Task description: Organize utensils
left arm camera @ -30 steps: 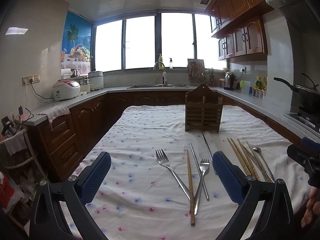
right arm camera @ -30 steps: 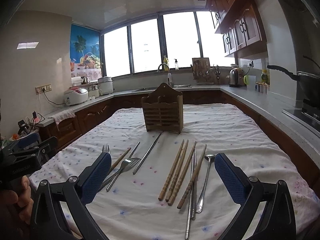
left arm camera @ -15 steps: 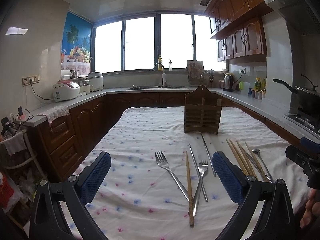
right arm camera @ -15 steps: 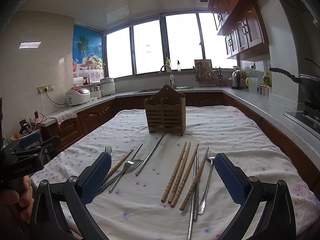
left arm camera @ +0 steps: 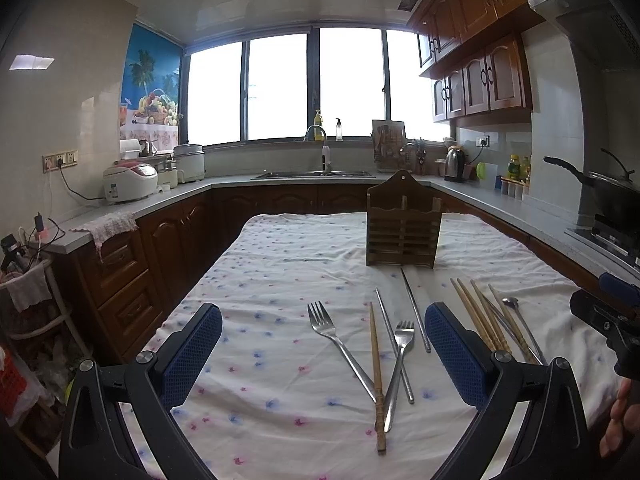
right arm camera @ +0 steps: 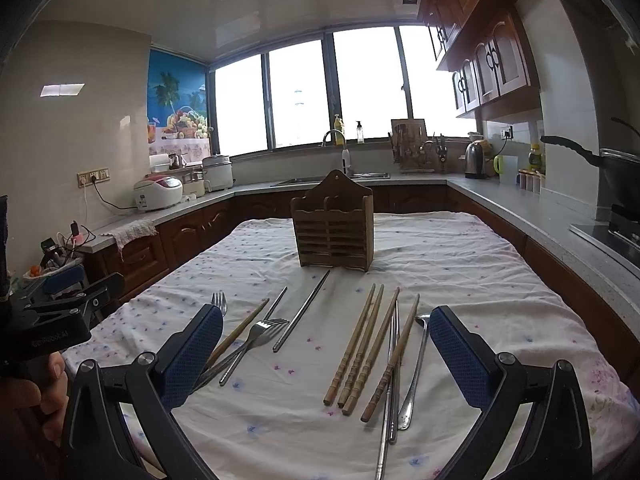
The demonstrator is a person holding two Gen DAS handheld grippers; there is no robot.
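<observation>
A wooden utensil holder (left arm camera: pixel 402 229) (right arm camera: pixel 333 230) stands upright on the floral tablecloth (left arm camera: pixel 280 264). Before it lie two forks (left arm camera: pixel 334 338) (right arm camera: pixel 256 334), a lone wooden chopstick (left arm camera: pixel 376 372), metal chopsticks (left arm camera: pixel 416 312) (right arm camera: pixel 304 310), several wooden chopsticks (right arm camera: pixel 370 346) (left arm camera: pixel 478 318) and a metal spoon (right arm camera: pixel 416 368) (left arm camera: pixel 520 324). My left gripper (left arm camera: pixel 322 354) is open and empty above the forks. My right gripper (right arm camera: pixel 326 356) is open and empty above the wooden chopsticks.
Kitchen counters ring the table: rice cookers (left arm camera: pixel 130 182) at left, a sink (left arm camera: pixel 316 174) at the back, a kettle (left arm camera: pixel 455 164) and a wok on the stove (left arm camera: pixel 600 192) at right. A cluttered rack (left arm camera: pixel 24 280) stands at the left.
Both grippers have drifted slightly back and up; the utensils sit a little lower and nearer in each view. Nothing on the table has moved.
</observation>
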